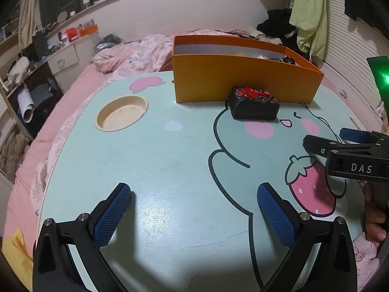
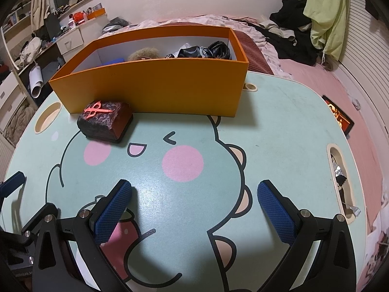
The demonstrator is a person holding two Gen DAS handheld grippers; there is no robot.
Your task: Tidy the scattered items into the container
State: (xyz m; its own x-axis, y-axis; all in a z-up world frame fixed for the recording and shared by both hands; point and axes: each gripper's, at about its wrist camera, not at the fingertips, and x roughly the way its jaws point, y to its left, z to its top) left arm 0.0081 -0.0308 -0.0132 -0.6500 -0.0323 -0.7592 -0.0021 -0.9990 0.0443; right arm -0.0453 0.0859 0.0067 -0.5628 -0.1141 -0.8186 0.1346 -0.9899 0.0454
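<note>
Orange box (image 2: 155, 87) = landmark, at table (image 2: 279, 126) far edge | black case (image 2: 105, 121) with red emblem touching box front wall | "DAS" on right gripper (image 1: 323, 141) | left gripper (image 1: 194, 216) and right gripper (image 2: 194, 215) spread wide, empty | bare tabletop between both and box

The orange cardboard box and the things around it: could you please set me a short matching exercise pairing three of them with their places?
Things:
1. small black box with a red emblem on its lid
2. shiny black bundle
3. round recessed cup holder

Places:
A. inside the orange cardboard box
B. sunk into the mint-green cartoon tabletop
C. on the tabletop, against the orange box's front wall

Pairs: 1-C, 2-A, 3-B
</note>
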